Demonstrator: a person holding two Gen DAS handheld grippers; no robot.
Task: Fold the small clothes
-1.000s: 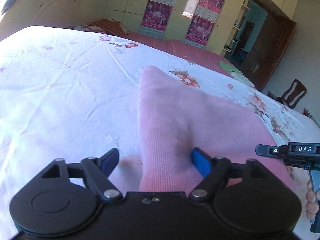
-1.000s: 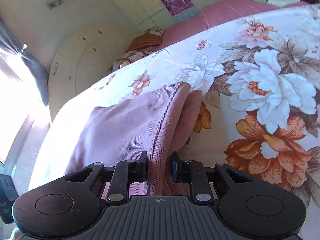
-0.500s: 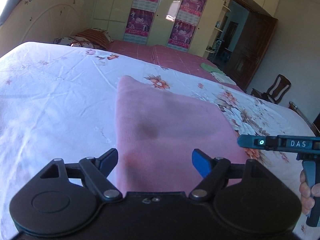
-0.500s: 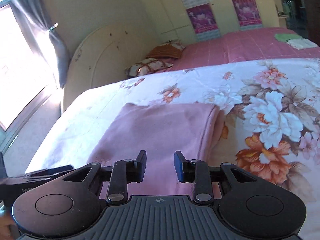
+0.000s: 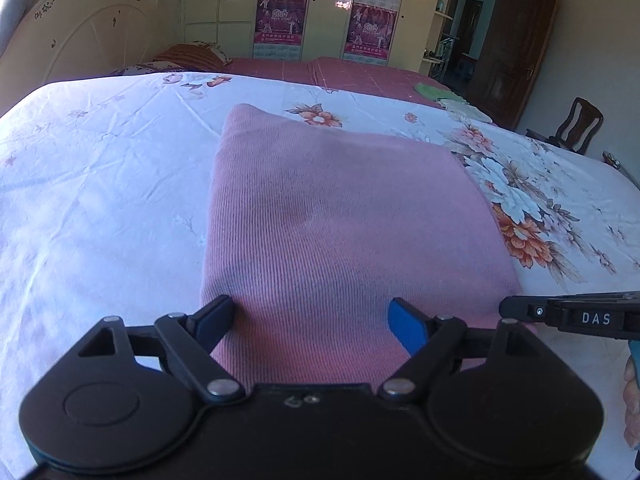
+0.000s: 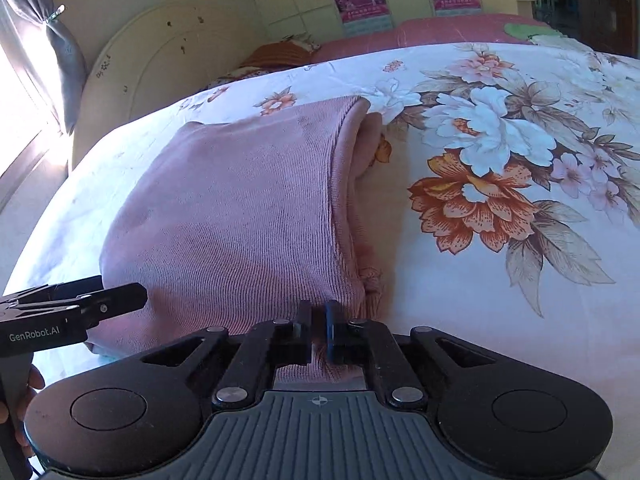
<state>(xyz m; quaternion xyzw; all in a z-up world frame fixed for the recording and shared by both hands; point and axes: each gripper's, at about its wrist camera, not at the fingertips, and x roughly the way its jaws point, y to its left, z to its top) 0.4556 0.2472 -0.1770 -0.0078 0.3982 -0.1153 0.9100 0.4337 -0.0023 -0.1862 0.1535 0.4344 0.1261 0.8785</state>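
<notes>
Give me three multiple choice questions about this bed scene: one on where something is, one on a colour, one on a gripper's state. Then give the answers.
1. Where does the folded garment lie?
A. in a basket
B. on the floral bedsheet
C. in a drawer

2. What colour is the garment?
A. pink
B. blue
C. yellow

3. The right gripper has its jaws:
A. wide apart
B. out of view
C. shut

Answers:
1 B, it lies flat on the sheet.
2 A, its ribbed knit is pink in both views.
3 C, the two fingers meet at the garment's near edge.
</notes>
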